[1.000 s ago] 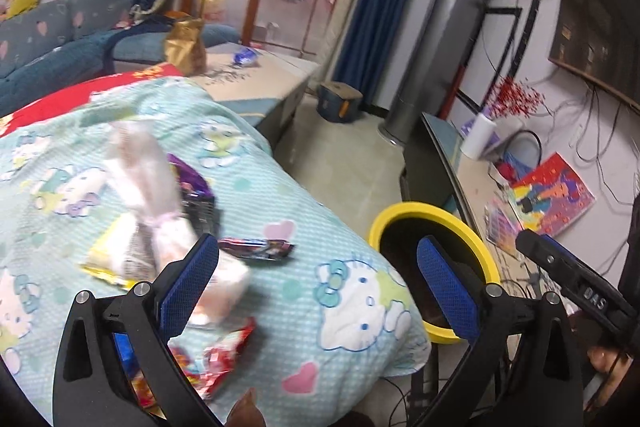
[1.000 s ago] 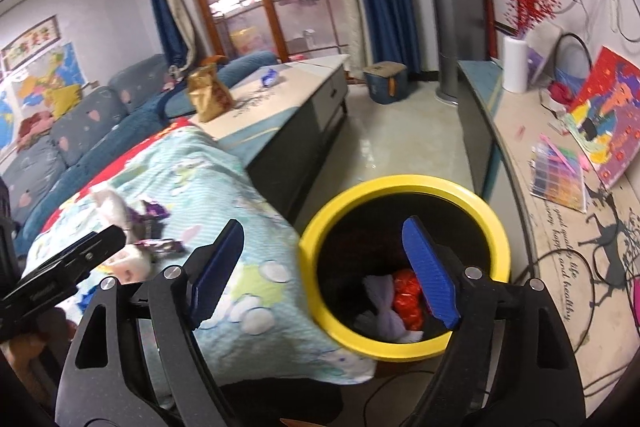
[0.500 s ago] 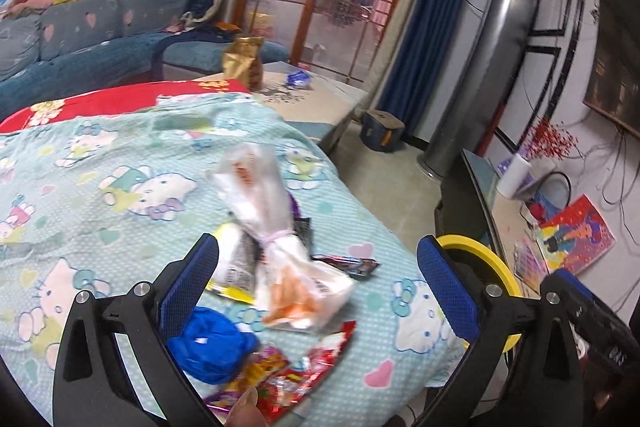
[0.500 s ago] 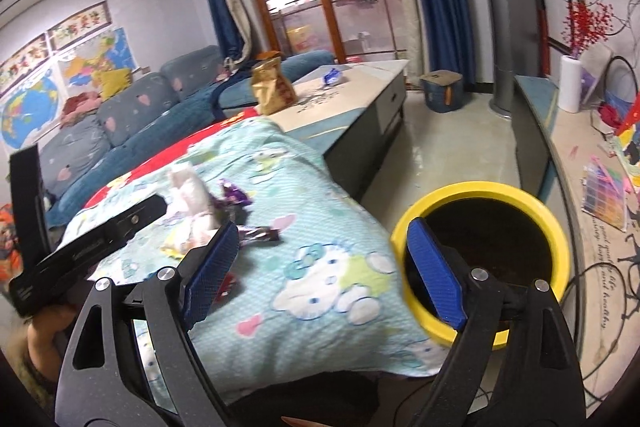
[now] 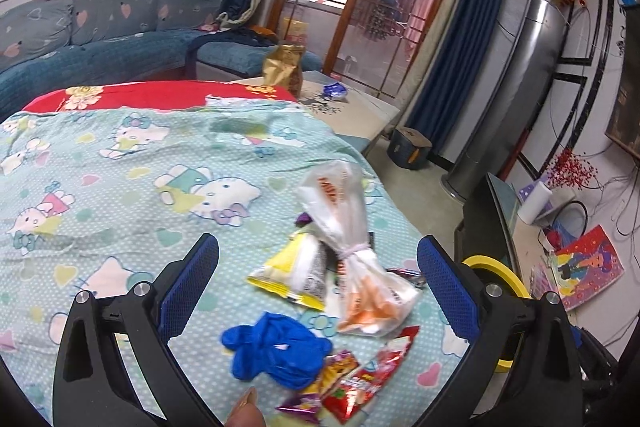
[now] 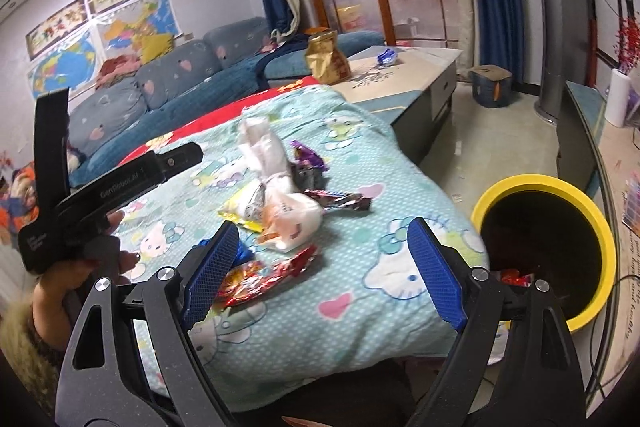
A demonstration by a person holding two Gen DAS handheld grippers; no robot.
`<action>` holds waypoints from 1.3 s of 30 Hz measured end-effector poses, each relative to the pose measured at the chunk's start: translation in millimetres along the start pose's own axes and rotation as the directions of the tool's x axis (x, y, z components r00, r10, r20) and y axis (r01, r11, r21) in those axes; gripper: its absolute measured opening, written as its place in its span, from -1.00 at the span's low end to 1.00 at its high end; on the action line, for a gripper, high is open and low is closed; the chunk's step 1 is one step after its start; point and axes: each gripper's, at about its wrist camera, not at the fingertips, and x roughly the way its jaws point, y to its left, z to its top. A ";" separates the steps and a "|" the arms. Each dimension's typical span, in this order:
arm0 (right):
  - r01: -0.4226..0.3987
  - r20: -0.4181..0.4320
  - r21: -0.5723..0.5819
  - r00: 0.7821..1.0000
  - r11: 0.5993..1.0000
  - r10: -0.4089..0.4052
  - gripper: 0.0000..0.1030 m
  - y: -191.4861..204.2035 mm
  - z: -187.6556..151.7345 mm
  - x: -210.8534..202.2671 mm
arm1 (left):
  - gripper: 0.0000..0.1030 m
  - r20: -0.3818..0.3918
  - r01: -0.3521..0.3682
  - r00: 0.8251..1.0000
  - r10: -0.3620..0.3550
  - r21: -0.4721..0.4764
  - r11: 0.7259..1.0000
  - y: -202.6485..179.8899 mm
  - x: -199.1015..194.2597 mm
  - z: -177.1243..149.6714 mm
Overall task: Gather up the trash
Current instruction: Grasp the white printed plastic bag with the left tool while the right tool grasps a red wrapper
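Trash lies in a heap on the Hello Kitty blanket [image 5: 120, 195]: a tied clear plastic bag [image 5: 352, 247], a yellow and white wrapper [image 5: 296, 271], a crumpled blue glove [image 5: 276, 351] and red snack wrappers [image 5: 360, 383]. My left gripper [image 5: 316, 291] is open and empty, above and just before the heap. My right gripper [image 6: 324, 271] is open and empty, over the blanket's near edge, with the bag [image 6: 288, 215] and red wrappers [image 6: 260, 279] ahead of it. The yellow-rimmed bin [image 6: 548, 239] stands to its right, with some trash inside. The left gripper's body [image 6: 100, 187] shows at the left.
A low table [image 6: 404, 79] with a gold bag [image 6: 326, 59] stands beyond the bed. A blue sofa [image 5: 80, 39] runs along the left wall. A TV bench [image 6: 596, 147] with clutter is at the right, with bare floor [image 6: 480, 139] between.
Both grippers have swung left, away from the bin and toward the trash heap on the blanket. The blue glove and red wrappers have come into the left wrist view. Both stay open.
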 end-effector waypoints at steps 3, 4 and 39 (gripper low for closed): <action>-0.005 -0.020 -0.010 1.000 1.000 0.005 0.51 7.5 -2.3 7.4 | 0.88 -0.001 -0.002 1.000 0.002 -0.007 1.000 10.9 -0.4 0.5; -0.009 -0.030 -0.013 1.000 1.000 0.009 0.51 9.5 -3.4 10.3 | 0.88 -0.003 -0.002 1.000 0.002 -0.007 1.000 14.2 0.0 0.9; -0.049 -0.281 0.141 0.956 0.989 0.088 -0.82 7.8 -25.8 91.1 | 0.13 -0.293 0.174 0.933 -0.211 -0.147 0.974 17.8 133.1 17.9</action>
